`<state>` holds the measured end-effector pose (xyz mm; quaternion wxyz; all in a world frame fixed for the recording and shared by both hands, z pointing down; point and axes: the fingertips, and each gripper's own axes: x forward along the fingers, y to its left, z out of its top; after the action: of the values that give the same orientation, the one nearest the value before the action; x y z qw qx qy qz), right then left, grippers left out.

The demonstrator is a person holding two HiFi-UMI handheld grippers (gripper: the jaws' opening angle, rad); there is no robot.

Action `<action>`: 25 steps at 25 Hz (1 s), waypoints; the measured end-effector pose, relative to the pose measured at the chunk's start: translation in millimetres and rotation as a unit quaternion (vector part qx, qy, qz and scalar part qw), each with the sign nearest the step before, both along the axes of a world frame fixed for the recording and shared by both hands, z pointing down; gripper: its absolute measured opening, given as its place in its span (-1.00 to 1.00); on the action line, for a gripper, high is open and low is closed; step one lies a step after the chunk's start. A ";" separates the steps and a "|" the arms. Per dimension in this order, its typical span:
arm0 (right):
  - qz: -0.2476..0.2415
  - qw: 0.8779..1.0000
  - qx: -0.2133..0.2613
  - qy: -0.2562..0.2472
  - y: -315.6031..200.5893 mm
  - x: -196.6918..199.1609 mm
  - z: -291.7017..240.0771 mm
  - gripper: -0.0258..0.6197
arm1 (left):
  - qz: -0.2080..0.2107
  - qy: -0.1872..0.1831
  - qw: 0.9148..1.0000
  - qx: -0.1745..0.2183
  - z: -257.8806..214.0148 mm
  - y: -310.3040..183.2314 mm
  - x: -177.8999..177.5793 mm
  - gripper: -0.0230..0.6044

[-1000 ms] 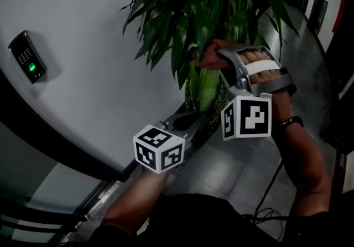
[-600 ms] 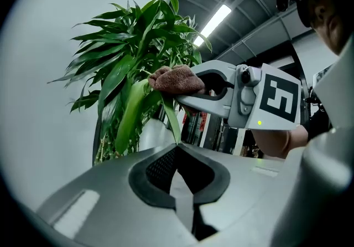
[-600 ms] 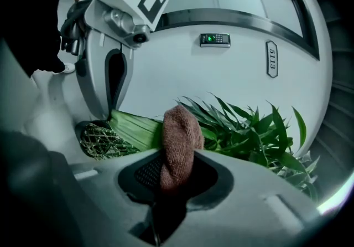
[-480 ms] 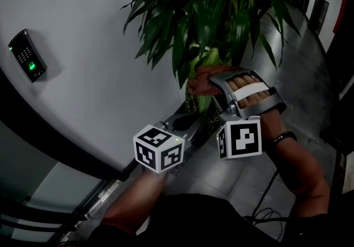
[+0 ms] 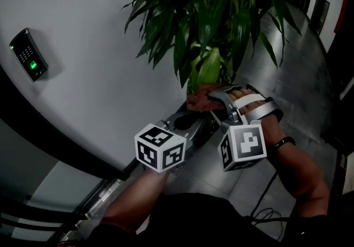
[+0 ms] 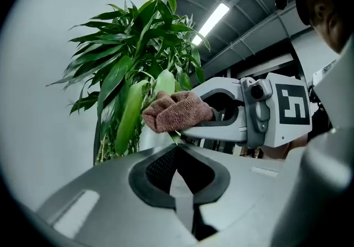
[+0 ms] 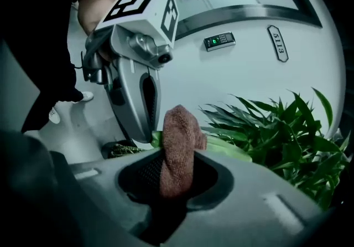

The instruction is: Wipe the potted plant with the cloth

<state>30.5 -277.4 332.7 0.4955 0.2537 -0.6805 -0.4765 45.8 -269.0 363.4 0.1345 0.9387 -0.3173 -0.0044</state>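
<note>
Two hand-held grippers meet low among the foliage of a potted plant [image 5: 210, 13], and we look down on them from the wearer's head. The plant stands close beside a curved white wall [image 5: 99, 63], its long dark green leaves spreading above both tools. The right gripper [image 7: 178, 154] has its fingers closed on a brown cloth [image 7: 180, 129]. In its own view we see the cloth rising in a rolled bundle from between the fingers, with leaves fanning out behind it. From the head view the cloth sits at the front of that gripper, pressed against the lower end of a broad, pale green leaf [image 5: 209, 66] near the base of the plant. The left gripper [image 6: 178, 149] points level toward the same spot, just beside the right one. Its fingers are fully together, and a small green leaf tip shows right at their ends. We cannot tell whether that tip is pinched or only lies there. In the left gripper view the cloth and the right gripper sit just above the left fingertips. A keypad [image 5: 29, 56] with a green light is mounted on the wall, well apart from the plant. Grey floor [image 5: 298, 74] shows beyond the leaves.
</note>
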 end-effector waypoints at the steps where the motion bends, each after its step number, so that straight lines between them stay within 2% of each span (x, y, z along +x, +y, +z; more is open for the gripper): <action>1: -0.003 1.000 -0.009 -0.001 3.2 -0.4 3.4 -0.70 | -0.001 -0.002 1.000 0.001 0.5 -0.3 -0.7 -0.87; 9: -0.016 0.999 -0.046 -0.012 25.5 3.9 19.4 -0.70 | -0.002 -0.014 1.000 0.003 -0.2 2.9 -0.2 -0.82; 13: -0.026 0.997 -0.052 -0.054 34.6 8.3 18.5 -0.70 | 0.007 -0.013 1.000 -0.003 -3.3 11.9 -0.7 -0.72; 17: -0.034 0.993 -0.054 -0.095 45.8 15.3 7.2 -0.70 | -0.001 0.006 1.000 -0.017 -15.0 20.4 -16.6 -0.69; 20: -0.035 0.992 -0.037 -0.113 50.9 22.7 -15.5 -0.70 | -0.030 0.027 0.999 -0.001 -43.2 18.9 -39.3 -0.69; 25: -0.027 0.988 0.006 -0.152 48.1 40.9 -60.0 -0.70 | -0.070 0.039 0.995 0.051 -103.0 2.1 -66.3 -0.69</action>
<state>71.4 -229.3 272.7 0.3713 0.3076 -0.7520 -0.4495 -20.5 -267.0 260.5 0.0982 0.9189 -0.3762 -0.0670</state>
